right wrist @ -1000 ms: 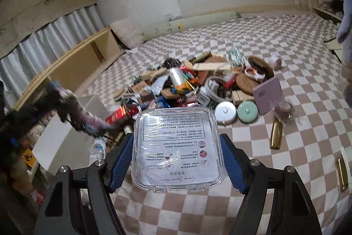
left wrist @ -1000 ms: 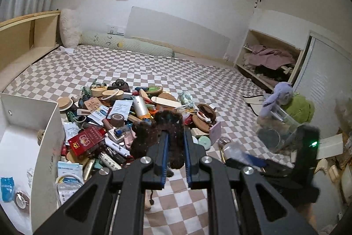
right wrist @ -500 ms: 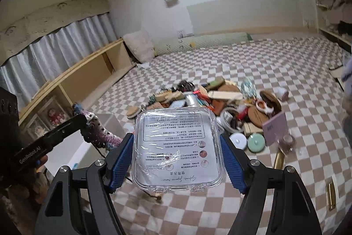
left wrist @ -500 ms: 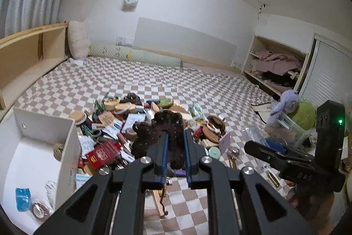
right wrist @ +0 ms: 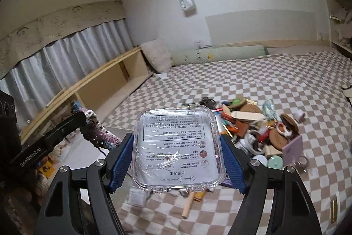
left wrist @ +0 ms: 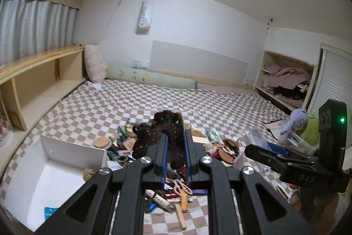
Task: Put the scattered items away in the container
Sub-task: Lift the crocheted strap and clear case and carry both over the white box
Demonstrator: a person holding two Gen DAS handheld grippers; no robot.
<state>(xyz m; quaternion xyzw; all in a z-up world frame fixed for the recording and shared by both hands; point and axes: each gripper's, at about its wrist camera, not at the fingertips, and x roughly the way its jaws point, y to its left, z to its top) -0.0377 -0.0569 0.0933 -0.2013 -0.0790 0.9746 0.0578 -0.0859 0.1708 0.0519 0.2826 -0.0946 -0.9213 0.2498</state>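
My left gripper is shut on a dark brown crocheted piece, held up above the pile of scattered items. In the right wrist view the same piece shows purple and white at the left gripper's tip. My right gripper is shut on a clear square plastic box with a printed label. The white open container sits low left of the left gripper, with a few small items inside. The right gripper also shows in the left wrist view.
The pile lies on a checkered mat. A wooden shelf runs along the left wall. A purple plush toy and a green one stand at the right. A wooden stick lies below the box.
Both grippers have risen and tilted upward with their loads; the floor pile now sits lower and farther in both views. The container has shifted toward the left gripper's lower left.
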